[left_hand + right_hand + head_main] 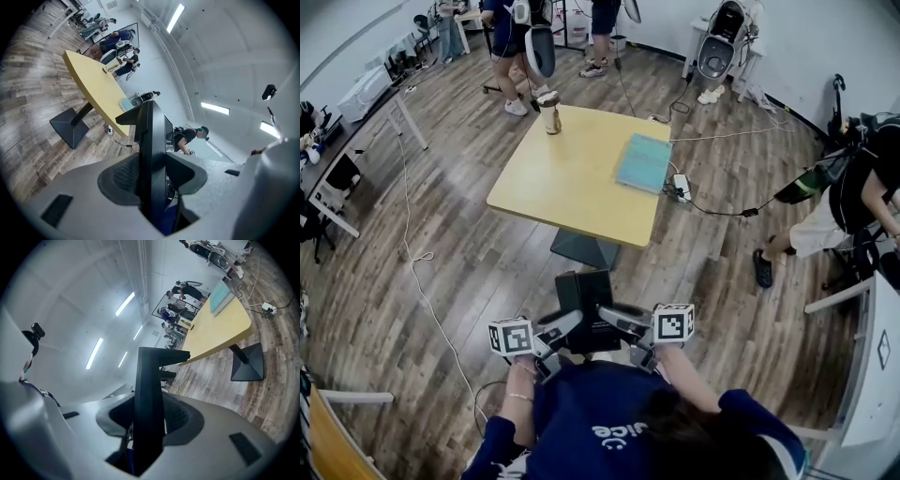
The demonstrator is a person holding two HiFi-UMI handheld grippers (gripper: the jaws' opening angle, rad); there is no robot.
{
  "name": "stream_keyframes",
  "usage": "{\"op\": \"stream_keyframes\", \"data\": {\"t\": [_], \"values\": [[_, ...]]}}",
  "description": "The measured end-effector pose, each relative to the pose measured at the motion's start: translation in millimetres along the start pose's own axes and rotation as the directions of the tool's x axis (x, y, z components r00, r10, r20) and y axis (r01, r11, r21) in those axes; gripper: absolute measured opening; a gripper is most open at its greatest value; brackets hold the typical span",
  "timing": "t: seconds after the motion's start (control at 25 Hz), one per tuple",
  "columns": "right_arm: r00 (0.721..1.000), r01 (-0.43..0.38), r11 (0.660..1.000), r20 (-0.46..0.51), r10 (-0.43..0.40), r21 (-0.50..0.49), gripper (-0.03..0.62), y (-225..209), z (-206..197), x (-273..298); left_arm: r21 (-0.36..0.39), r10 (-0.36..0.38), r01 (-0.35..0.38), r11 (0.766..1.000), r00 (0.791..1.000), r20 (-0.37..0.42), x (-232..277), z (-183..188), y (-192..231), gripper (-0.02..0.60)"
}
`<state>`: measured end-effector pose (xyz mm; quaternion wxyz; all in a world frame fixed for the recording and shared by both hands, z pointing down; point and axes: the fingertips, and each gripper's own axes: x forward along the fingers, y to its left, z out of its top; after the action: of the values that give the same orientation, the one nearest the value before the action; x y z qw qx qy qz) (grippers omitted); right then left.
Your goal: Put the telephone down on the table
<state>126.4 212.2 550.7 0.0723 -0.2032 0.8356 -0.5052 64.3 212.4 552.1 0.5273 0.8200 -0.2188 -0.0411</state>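
A black boxy telephone (584,309) hangs in front of the person's chest, short of the yellow table (572,183). My left gripper (565,330) clamps its left edge and my right gripper (612,323) clamps its right edge. In the left gripper view the black telephone (152,154) stands on edge between the two pads, which press on both its faces. The right gripper view shows the same black slab (149,399) pinched between that gripper's pads. The table's near edge lies ahead of both grippers over the wood floor.
On the table stand a metal cup (550,112) at the far left and a teal book (643,161) at the right. The table's dark pedestal base (584,249) lies ahead. A power strip and cables (682,187) trail right; people stand at the far end and right.
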Motion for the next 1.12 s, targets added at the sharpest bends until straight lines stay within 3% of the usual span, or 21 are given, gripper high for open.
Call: {"op": "stream_keyframes", "data": {"t": [0.44, 0.96, 1.12], "values": [[0.999, 0.01, 0.999, 0.053, -0.012, 0.041, 0.17, -17.3, 21.2, 6.4, -0.013, -0.015, 0.014, 1.0, 0.999, -0.052, 20.4, 19.7, 15.8, 0.178], [0.991, 0.042, 0.998, 0.129, -0.048, 0.044, 0.17, -53.4, 97.8, 78.7, 0.001, -0.06, 0.06, 0.998, 0.991, -0.116, 38.0, 123.0, 65.6, 0.178], [0.985, 0.066, 0.996, 0.153, -0.075, 0.067, 0.17, -65.1, 115.5, 103.7, 0.012, -0.053, 0.056, 0.998, 0.984, -0.167, 37.1, 150.6, 91.3, 0.178]]}}
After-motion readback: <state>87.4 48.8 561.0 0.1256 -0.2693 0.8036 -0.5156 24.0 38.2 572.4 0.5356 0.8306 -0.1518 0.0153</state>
